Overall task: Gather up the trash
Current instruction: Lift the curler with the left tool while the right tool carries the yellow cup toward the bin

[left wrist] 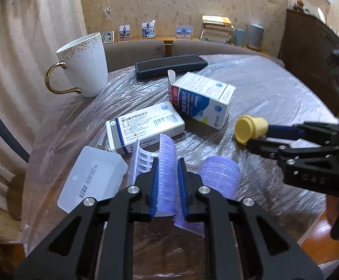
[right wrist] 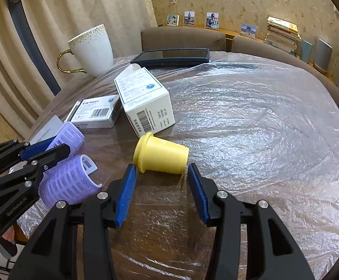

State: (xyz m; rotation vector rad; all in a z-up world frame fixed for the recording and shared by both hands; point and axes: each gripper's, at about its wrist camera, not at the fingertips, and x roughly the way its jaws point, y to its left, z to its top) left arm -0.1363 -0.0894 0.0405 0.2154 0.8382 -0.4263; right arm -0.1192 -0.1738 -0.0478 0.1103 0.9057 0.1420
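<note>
My left gripper is shut on the wall of a purple hair roller that rests on the table just in front of a flat medicine box. A second purple roller lies loose to its right. In the right wrist view my right gripper has its blue pads against both sides of a yellow plastic cup lying on its side. The left wrist view shows the same cup in that gripper. A taller white-and-blue medicine box lies behind, one flap open.
Clear plastic film covers the round wooden table. At the far left edge stands a white mug with a gold handle, with a black phone beside it. A white plastic lid lies near the left edge. Brown chairs stand behind the table.
</note>
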